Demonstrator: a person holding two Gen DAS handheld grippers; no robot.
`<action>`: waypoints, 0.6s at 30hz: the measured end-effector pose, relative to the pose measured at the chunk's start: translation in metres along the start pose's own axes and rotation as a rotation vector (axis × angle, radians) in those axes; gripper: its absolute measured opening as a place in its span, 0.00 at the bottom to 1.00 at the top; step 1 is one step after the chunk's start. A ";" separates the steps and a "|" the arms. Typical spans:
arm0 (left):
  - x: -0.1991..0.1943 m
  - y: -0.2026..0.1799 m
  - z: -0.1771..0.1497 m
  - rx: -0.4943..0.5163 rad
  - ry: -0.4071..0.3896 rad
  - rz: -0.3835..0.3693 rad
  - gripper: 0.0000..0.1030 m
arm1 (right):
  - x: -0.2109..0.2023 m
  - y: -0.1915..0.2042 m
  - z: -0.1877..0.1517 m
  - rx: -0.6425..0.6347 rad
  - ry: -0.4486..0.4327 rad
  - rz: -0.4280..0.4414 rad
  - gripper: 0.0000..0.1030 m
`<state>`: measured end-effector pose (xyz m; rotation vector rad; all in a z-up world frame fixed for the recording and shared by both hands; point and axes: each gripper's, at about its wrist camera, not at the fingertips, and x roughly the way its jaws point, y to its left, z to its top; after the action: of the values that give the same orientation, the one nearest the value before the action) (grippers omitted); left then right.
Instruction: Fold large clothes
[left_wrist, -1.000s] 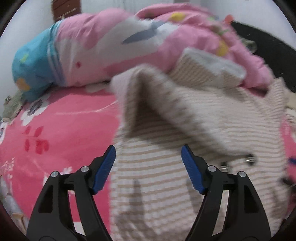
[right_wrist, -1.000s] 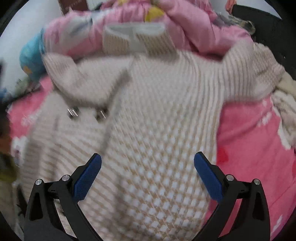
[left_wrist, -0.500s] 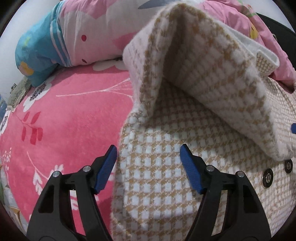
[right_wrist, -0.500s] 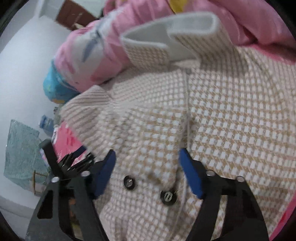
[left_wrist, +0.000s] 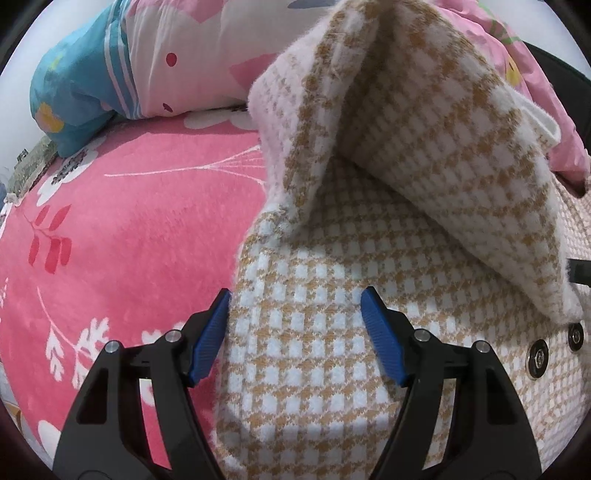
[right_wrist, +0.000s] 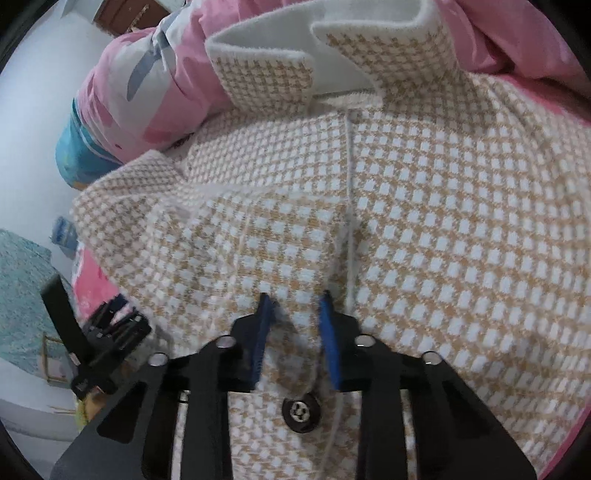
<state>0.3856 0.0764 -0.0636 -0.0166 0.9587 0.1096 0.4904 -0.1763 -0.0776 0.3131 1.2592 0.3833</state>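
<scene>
Right tool (right_wrist: 293, 332) just closed onto coat (right_wrist: 424, 206) front edge; left tool (left_wrist: 295, 325) wide, empty.
Coat lies flat on pink bed (left_wrist: 129, 229). The right pads have pinched a fabric ridge above a button (right_wrist: 301, 408), sleeve (left_wrist: 424, 122) now folded across the body: fold underway. Count: one coat, two tools, three buttons in all, one pillow (left_wrist: 122, 66).

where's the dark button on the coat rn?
Right wrist view, bottom centre: the dark button sits on the checked coat just below the fingertips of the right hand-held gripper, beside the front seam.
</scene>
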 end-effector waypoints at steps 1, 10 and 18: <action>0.003 0.004 0.001 -0.001 -0.001 -0.002 0.67 | -0.004 0.005 -0.001 -0.024 -0.011 -0.026 0.10; 0.003 0.003 0.002 -0.003 0.001 -0.010 0.67 | -0.073 0.045 0.001 -0.137 -0.179 -0.119 0.06; 0.004 0.005 0.003 -0.010 0.005 -0.026 0.67 | -0.139 0.001 0.011 -0.037 -0.322 -0.177 0.05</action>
<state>0.3895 0.0816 -0.0652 -0.0382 0.9622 0.0901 0.4648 -0.2380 0.0451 0.2191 0.9542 0.1947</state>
